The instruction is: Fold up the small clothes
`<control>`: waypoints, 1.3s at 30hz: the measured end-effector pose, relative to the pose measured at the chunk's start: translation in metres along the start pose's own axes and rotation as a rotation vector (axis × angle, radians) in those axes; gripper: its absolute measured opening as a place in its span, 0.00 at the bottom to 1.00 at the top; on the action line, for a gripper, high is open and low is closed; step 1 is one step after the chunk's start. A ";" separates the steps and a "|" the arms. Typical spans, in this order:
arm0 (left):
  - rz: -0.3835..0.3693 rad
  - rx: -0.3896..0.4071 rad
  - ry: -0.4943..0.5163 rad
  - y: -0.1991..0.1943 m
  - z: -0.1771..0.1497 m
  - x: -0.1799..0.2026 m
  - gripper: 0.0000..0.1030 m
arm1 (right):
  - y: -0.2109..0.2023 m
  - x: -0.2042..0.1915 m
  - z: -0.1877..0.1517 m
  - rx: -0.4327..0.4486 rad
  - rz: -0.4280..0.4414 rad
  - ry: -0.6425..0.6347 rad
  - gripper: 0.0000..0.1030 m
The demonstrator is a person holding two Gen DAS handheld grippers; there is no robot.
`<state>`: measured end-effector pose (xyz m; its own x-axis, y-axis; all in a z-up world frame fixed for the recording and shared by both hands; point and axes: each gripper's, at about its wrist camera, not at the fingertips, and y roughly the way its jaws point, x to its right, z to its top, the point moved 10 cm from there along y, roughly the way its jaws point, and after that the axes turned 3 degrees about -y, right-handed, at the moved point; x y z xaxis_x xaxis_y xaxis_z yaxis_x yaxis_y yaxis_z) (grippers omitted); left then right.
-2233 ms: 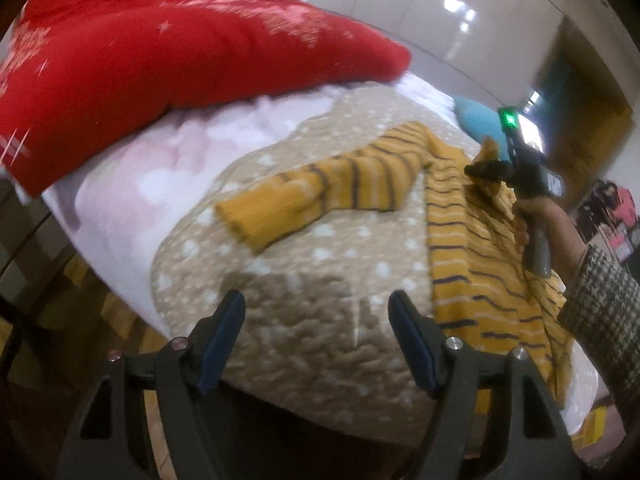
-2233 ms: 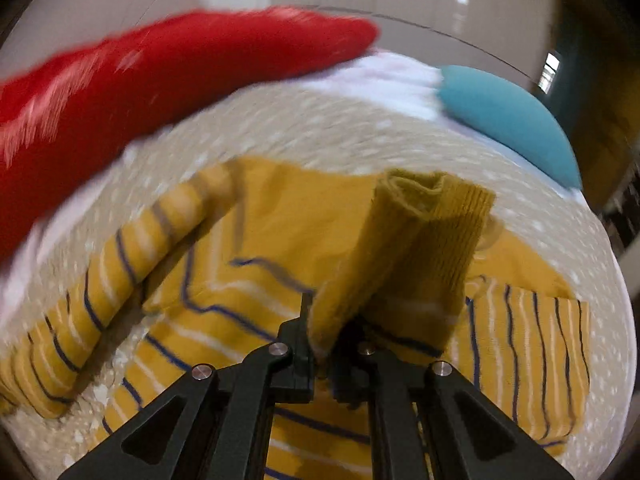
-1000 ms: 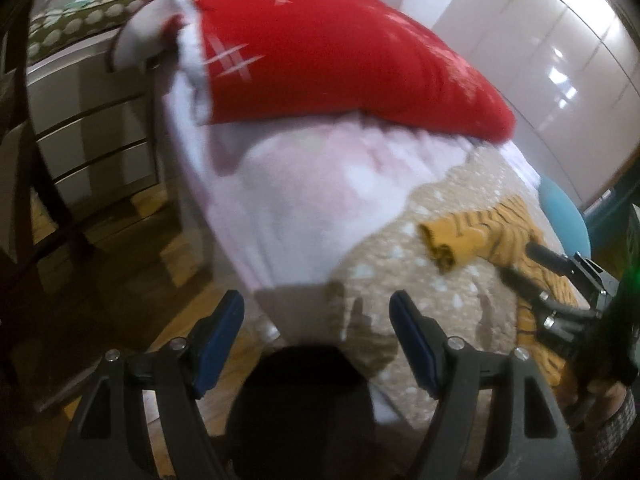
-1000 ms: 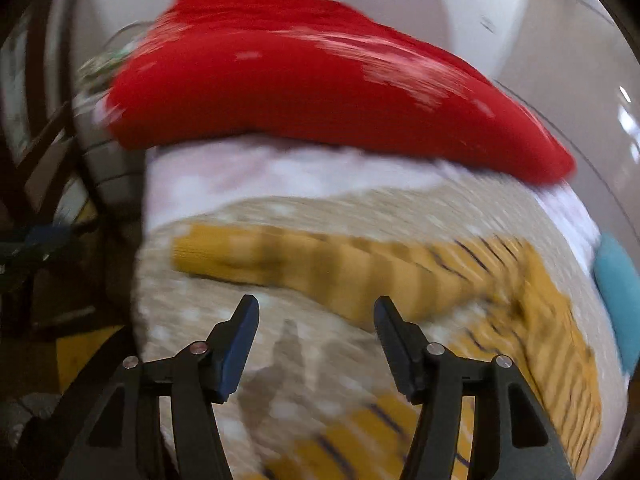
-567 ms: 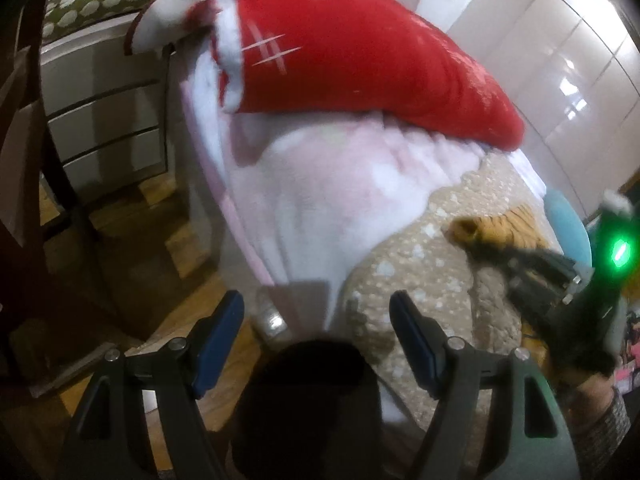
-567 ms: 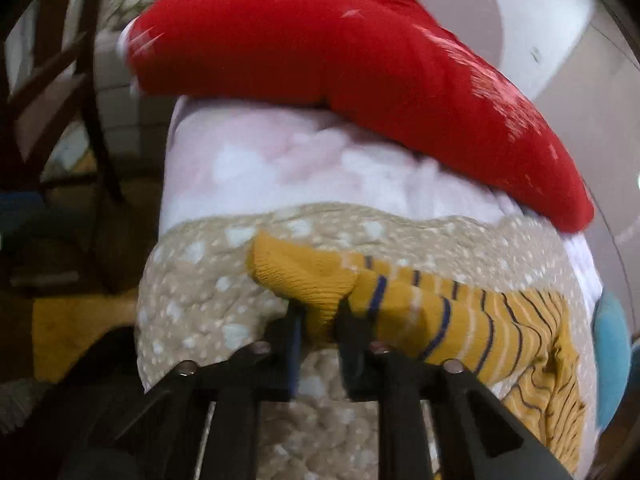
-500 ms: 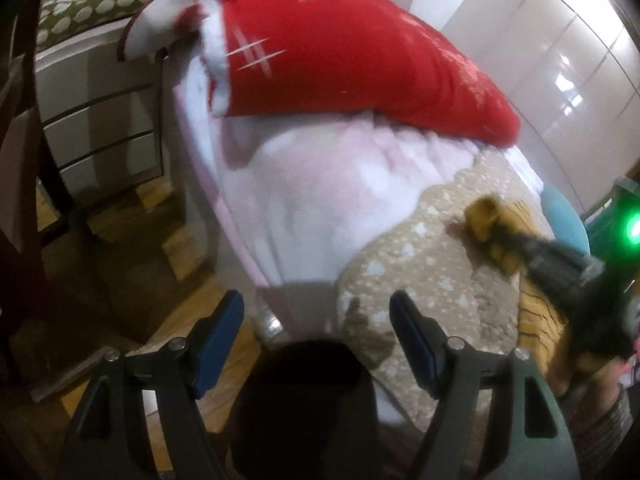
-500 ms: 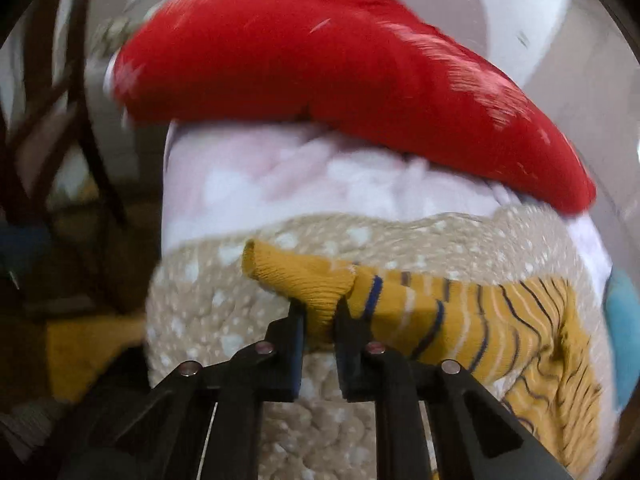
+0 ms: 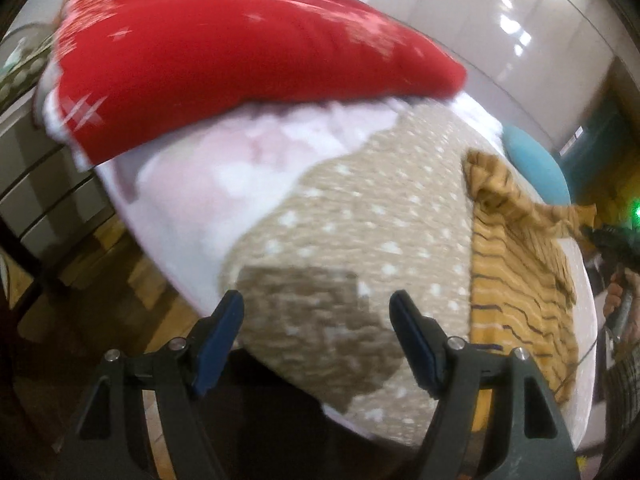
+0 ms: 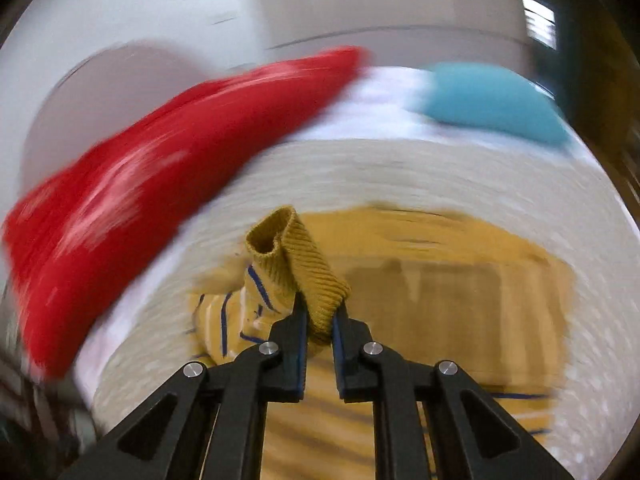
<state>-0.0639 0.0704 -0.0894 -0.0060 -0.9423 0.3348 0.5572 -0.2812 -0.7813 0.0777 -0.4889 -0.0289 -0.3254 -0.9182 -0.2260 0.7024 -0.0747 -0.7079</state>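
- Pinching the ribbed cuff [image 10: 298, 258] of a mustard striped sweater [image 9: 516, 280], the right gripper [image 10: 319, 322] holds that sleeve end lifted above the sweater's body.
- Sweater body lies flat on the beige dotted blanket [image 9: 360, 216], toward its right side in the left wrist view.
- Left gripper [image 9: 318, 336]: fingers spread wide, nothing between them, above the blanket's near edge.
- Red pillow [image 9: 224, 52] behind; teal cushion [image 10: 492, 100] at far right.
- Right wrist view heavily motion-blurred.
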 end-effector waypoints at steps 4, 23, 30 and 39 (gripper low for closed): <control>-0.022 -0.017 0.073 0.009 0.001 0.039 0.72 | 0.019 0.129 -0.019 -0.051 -0.321 0.095 0.14; -0.093 -0.123 0.314 0.044 -0.040 0.159 0.74 | -0.042 0.185 -0.109 -0.036 -0.107 0.245 0.31; -0.074 -0.142 0.326 0.053 -0.037 0.150 0.74 | -0.094 0.181 -0.153 -0.084 -0.116 0.097 0.38; -0.227 -0.217 0.281 0.075 -0.052 0.168 0.74 | -0.171 0.206 -0.205 -0.081 -0.260 0.046 0.46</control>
<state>-0.0664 -0.1186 -0.1191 -0.3514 -0.8566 0.3778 0.3278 -0.4906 -0.8074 -0.2389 -0.5857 -0.0916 -0.5181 -0.8533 -0.0582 0.5392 -0.2730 -0.7967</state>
